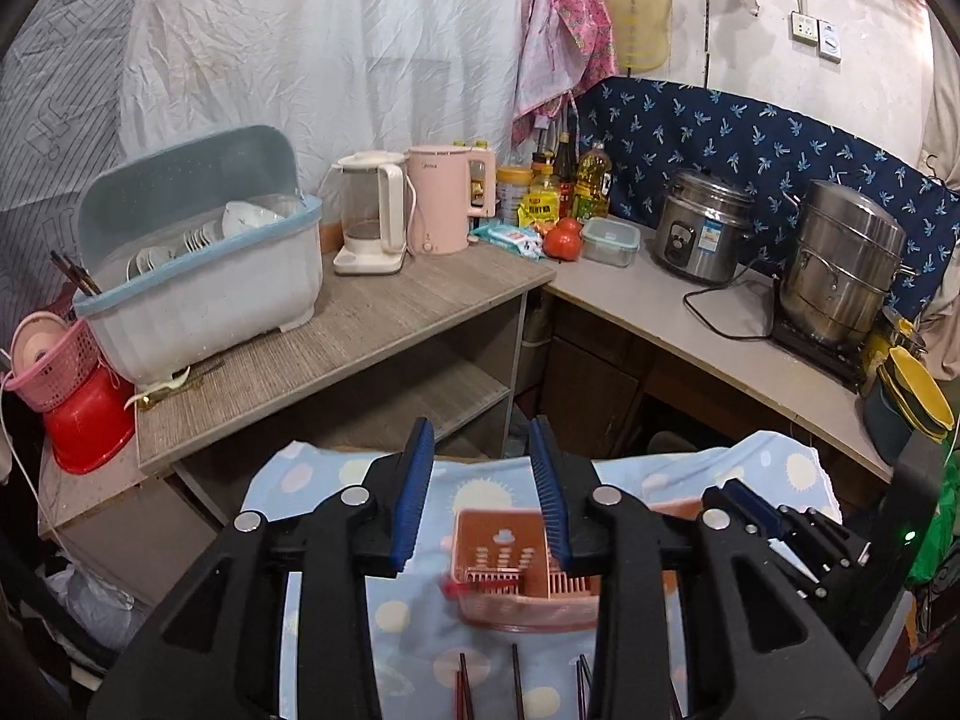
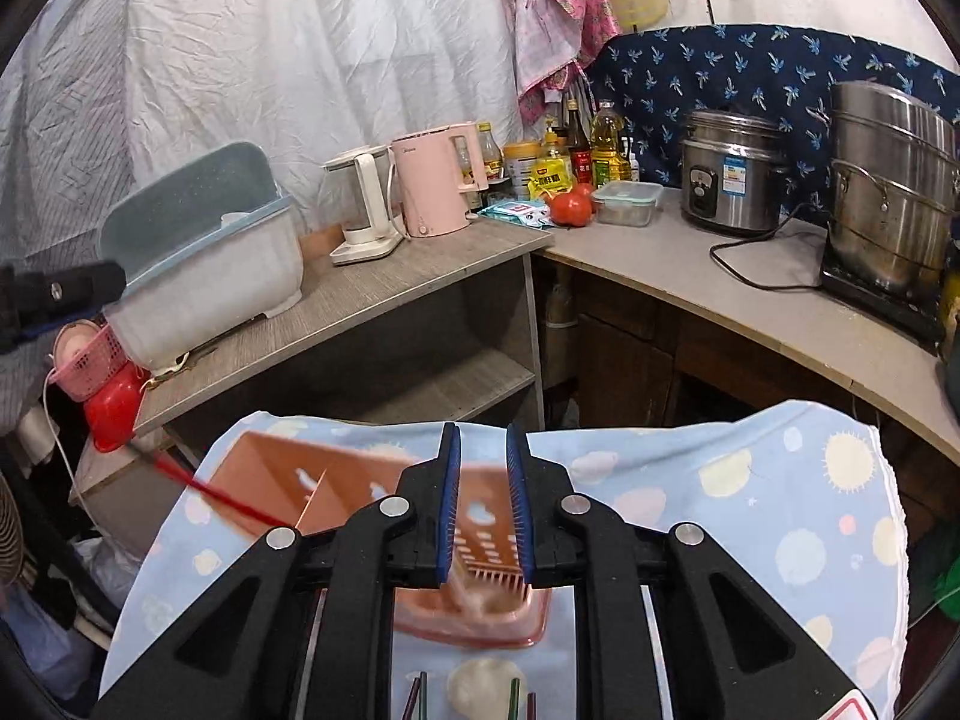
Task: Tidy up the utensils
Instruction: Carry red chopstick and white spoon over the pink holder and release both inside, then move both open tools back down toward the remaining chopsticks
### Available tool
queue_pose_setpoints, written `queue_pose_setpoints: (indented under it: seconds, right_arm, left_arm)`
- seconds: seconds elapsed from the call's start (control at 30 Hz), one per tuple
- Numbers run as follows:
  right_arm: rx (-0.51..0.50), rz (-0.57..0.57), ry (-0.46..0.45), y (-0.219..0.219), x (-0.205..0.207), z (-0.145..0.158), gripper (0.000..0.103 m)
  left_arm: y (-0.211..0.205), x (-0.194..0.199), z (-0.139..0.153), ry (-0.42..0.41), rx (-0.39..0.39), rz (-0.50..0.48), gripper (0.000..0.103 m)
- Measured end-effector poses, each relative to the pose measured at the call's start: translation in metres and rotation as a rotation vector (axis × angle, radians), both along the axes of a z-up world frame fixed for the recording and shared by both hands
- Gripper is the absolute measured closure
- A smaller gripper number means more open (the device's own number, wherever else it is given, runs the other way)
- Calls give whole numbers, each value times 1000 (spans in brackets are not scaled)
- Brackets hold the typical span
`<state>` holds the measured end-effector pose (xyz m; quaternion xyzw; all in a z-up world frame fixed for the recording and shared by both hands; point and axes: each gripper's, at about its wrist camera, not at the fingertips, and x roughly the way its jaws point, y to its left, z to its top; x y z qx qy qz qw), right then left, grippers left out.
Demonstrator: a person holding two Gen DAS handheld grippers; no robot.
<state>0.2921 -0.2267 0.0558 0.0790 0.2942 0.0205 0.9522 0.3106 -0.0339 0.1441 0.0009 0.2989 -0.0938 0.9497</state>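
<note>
A wrinkled white sheet (image 1: pixel 336 48) is hanging across the far wall, with a blue leaf-print cloth (image 1: pixel 750 138) running behind the counter (image 1: pixel 648 300) to the right. On that counter a steel steamer pot (image 1: pixel 846 264) and a rice cooker (image 1: pixel 699 225) are standing, a tomato (image 1: pixel 563 237) and a lidded box (image 1: pixel 609 240) beside them. On the wooden shelf (image 1: pixel 360 324) to the left, a covered dish rack (image 1: pixel 204 264) is sitting beside a glass kettle (image 1: pixel 369 216) and a pink kettle (image 1: pixel 444 198). Nearest, a pale blue cloth (image 2: pixel 750 510) printed with suns is covering the work surface.

The pink holder (image 1: pixel 516 570) is resting on that cloth, its slotted walls upright and its open top facing up. A red chopstick (image 2: pixel 228 501) is lying slantwise, its long axis running from far left toward the holder; it is blurred, so its resting point cannot be told. Dark chopsticks (image 1: pixel 516 684) are lying at the near edge, pointing toward the holder.

The left gripper (image 1: pixel 483 516) is hovering over the holder with fingers spread wide, holding nothing. The right gripper (image 2: pixel 483 510) is hanging over it too, fingers at a narrow gap, nothing between them.
</note>
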Motion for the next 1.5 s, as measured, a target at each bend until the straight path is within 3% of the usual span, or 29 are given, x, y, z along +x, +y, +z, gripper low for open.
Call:
queue_pose_setpoints:
  seconds: [0.27, 0.4, 0.77, 1.5]
  right_arm:
    - [13, -23, 30, -11, -22, -1, 86]
    - [23, -30, 32, -13, -38, 1, 78]
    - [22, -17, 101, -8, -95, -10, 78]
    - [33, -87, 323, -10, -228, -99, 78]
  left_arm:
    - [7, -3, -16, 43, -13, 3, 71]
    - [13, -11, -17, 45, -21, 16, 71]
    - [37, -58, -24, 66, -22, 49, 67]
    - [62, -167, -147, 295, 38, 68, 67]
